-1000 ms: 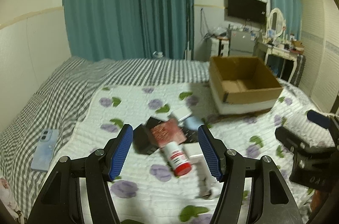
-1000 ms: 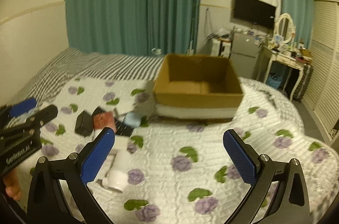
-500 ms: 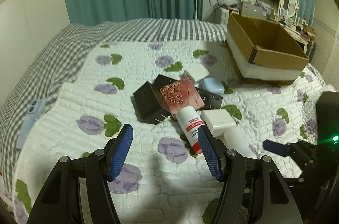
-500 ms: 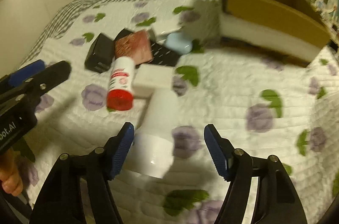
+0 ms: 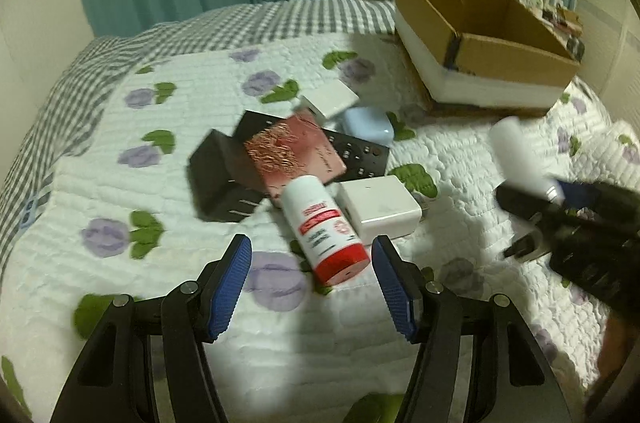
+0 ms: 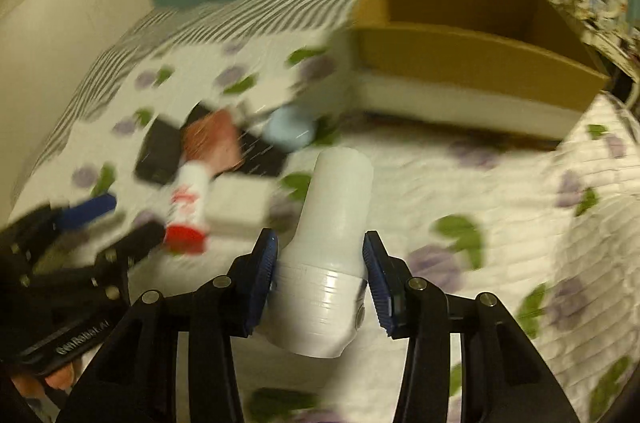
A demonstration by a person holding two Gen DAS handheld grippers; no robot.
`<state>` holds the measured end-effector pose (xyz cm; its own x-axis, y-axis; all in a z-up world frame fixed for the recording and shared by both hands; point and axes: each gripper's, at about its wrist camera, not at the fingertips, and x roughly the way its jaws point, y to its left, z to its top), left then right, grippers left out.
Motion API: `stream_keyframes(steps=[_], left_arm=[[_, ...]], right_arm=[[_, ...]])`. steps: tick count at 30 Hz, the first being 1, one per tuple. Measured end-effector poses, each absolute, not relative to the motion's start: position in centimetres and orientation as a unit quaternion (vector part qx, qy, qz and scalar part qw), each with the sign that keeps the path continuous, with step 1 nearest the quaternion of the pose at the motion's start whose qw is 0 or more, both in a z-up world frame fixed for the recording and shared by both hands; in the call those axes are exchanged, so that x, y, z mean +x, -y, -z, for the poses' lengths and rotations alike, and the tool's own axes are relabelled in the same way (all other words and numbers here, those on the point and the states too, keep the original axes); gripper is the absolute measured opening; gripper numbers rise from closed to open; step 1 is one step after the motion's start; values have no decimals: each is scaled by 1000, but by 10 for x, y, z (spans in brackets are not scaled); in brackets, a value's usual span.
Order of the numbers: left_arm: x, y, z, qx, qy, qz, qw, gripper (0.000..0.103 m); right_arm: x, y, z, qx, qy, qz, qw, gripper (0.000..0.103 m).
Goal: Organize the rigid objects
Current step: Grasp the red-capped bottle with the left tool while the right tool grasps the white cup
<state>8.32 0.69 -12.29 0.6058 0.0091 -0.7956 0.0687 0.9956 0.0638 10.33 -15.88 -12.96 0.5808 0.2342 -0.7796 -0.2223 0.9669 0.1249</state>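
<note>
Near the cardboard box (image 6: 472, 59), right gripper (image 6: 320, 259) fingers clamp a white bottle (image 6: 332, 223); left gripper (image 5: 312, 287) gapes empty.

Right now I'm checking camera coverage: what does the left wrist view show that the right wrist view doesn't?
Only the left view: the open left gripper nearing the red-capped bottle.
Only the right view: the right gripper closed on the white bottle, seen up close.
Both: the cardboard box, white charger and light blue case.

The right tongs (image 6: 320, 263) clamp a white bottle (image 6: 332, 223) above the bed (image 6: 460, 183). Left of the bottle lie a red-capped bottle (image 6: 188, 207) and white charger (image 6: 240, 203); beyond it, the box (image 6: 472, 59).
</note>
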Motion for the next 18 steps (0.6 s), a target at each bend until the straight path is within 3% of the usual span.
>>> stream_keyframes(steps=[1,3,8,12,18], left_arm=[[87,-6,126,41,-448,15,893,59],[99,-5,135,39,-464,5,885,31],[116,0,148,34,-484,1,875,32],[129,2,158,39,-501,-9,864,44],[134,3,167,37,-521,-10,852,42]], right_arm=[[108,164,128,13,-439,-124,890,44],[111,173,130,23,-440,-123,889,44],[117,175,137,29,-449,-140,882,44],[120,179,144,38,-456,-143,878,44],[119,181,147,44,-458,-142,876,44]])
